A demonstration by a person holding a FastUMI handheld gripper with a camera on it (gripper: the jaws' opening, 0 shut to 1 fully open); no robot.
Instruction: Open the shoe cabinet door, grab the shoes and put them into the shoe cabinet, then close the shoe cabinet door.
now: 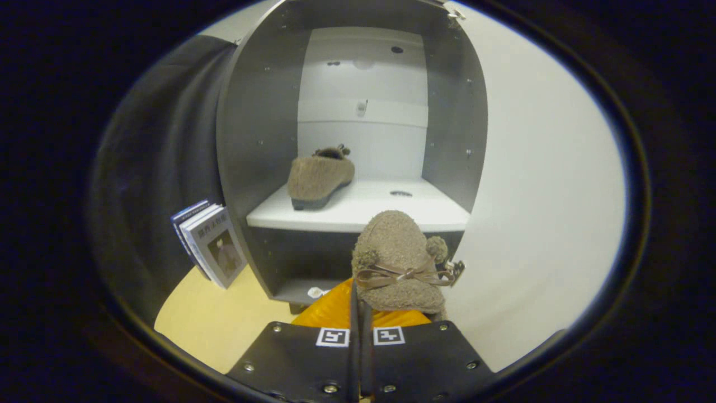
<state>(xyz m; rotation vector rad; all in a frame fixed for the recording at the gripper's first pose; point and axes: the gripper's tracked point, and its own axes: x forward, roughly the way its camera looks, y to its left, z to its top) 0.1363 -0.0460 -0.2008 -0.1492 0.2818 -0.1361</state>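
My gripper is shut on a fuzzy brown shoe with a ribbon bow and pom-poms. I hold it by its heel rim, toe pointing ahead, in front of the open shoe cabinet. Its orange lining shows just above the fingers. A second matching shoe lies on the white shelf inside, toward the left side. The held shoe hangs a little below and in front of the shelf's front edge. The white cabinet door stands swung open to the right.
Several books lean against the cabinet's left outer wall on the pale wooden floor. A lower compartment sits under the shelf. Dark cloth hangs to the left.
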